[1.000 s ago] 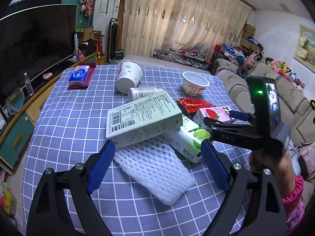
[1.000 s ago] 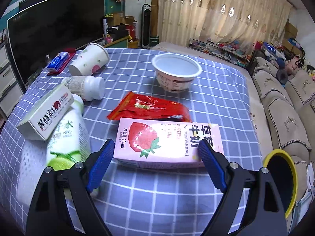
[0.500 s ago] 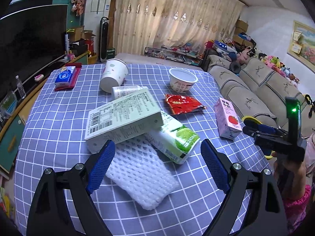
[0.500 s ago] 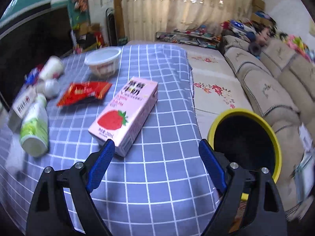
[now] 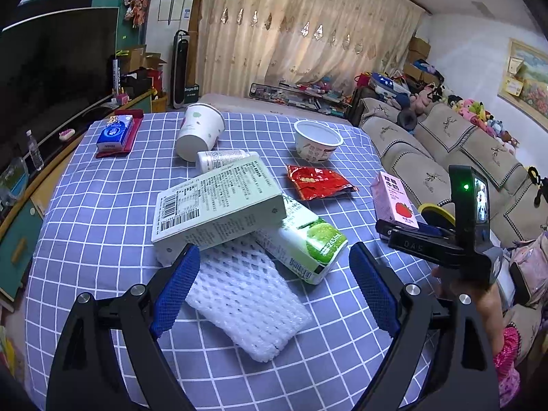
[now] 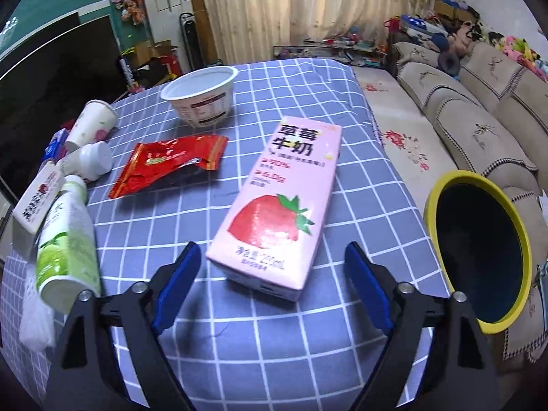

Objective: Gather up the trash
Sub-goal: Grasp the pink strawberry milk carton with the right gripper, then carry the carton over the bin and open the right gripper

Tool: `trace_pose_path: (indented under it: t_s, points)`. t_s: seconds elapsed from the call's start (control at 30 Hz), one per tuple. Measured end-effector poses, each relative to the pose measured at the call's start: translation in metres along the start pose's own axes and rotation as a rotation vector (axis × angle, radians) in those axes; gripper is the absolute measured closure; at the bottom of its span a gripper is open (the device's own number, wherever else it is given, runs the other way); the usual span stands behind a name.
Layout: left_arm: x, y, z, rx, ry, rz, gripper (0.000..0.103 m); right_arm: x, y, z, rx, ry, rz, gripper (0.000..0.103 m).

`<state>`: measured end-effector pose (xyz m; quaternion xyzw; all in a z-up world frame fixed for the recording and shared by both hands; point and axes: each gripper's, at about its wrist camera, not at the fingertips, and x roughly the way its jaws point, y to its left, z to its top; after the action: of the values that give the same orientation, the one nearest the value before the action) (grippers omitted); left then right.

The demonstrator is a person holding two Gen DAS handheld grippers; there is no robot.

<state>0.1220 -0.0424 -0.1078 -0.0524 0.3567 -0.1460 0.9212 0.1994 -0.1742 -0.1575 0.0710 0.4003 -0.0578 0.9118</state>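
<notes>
A pink strawberry milk carton (image 6: 277,202) lies flat near the table's right edge, also in the left wrist view (image 5: 394,198). My right gripper (image 6: 272,281) is open, just short of its near end. A yellow-rimmed black bin (image 6: 479,253) stands beside the table on the right. My left gripper (image 5: 272,284) is open over a white foam net (image 5: 246,304). A pale green box (image 5: 215,205) and a green drink bottle (image 5: 301,239) lie on the net.
A red snack wrapper (image 6: 167,164), a white bowl (image 6: 202,96), a tipped paper cup (image 5: 200,130), a small white bottle (image 5: 222,159) and a blue tissue pack (image 5: 114,132) lie on the checked tablecloth (image 5: 102,205). A sofa (image 6: 462,109) stands right of the table.
My right gripper has swung back towards the table and now faces the milk carton, which lies end-on to it. My left gripper has held its place over the foam net.
</notes>
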Motion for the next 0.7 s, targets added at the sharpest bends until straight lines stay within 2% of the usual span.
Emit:
trace_pose_path:
  t_s: [0.03,0.13,0.4,0.7]
  points:
    - [0.001,0.0,0.0,-0.001,0.003,-0.002,0.015,0.001,-0.002,-0.001,0.006,-0.002,-0.001,0.03]
    - [0.003,-0.001,-0.001,0.003,0.01,-0.007,0.015,-0.002,-0.009,-0.003,0.023,-0.009,0.015,0.05]
    - [0.007,-0.009,-0.002,0.017,0.015,-0.013,0.015,-0.047,-0.029,-0.005,0.024,-0.08,0.078,0.053]
    - [0.008,-0.027,-0.002,0.051,0.021,-0.026,0.015,-0.093,-0.041,-0.013,0.0,-0.101,0.175,0.054]
